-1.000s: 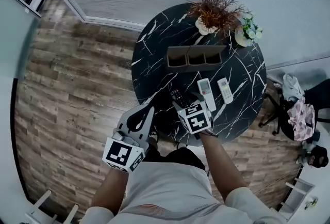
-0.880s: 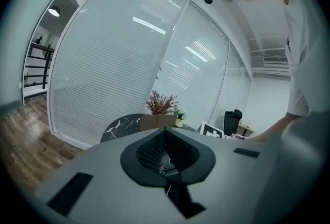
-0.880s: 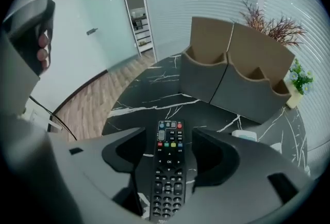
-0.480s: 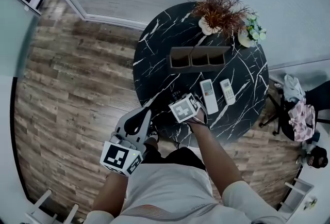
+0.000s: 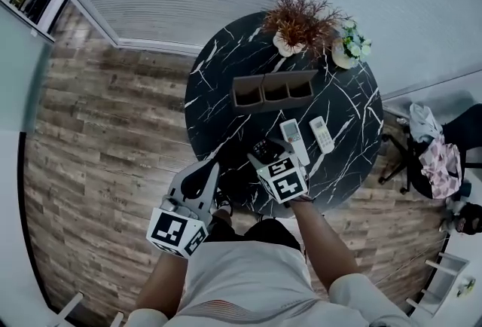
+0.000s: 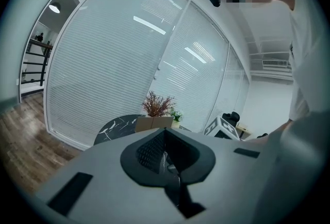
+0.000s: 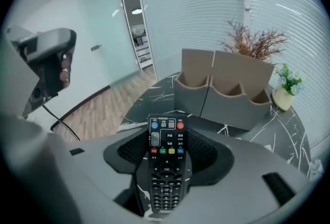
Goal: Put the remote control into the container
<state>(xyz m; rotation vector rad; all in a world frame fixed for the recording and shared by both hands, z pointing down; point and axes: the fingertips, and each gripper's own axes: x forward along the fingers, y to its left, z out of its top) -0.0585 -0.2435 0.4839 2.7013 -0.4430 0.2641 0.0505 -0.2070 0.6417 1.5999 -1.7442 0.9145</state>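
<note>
Right gripper (image 7: 166,138): jaws wide, just been closing. Black remote control (image 7: 166,158) between them, gaps at both pads, no grip seen. Gripper pitched steeply down at table (image 5: 218,92). Left gripper (image 6: 164,153): jaws together, empty, near level, off table edge beside right gripper. Container (image 7: 227,91) ahead of right gripper, well apart. Remote control's near end hidden by gripper body.

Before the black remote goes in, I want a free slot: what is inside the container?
The container has three compartments, and the head view shows nothing in any of them. In the right gripper view its front wall hides their floors.
</note>
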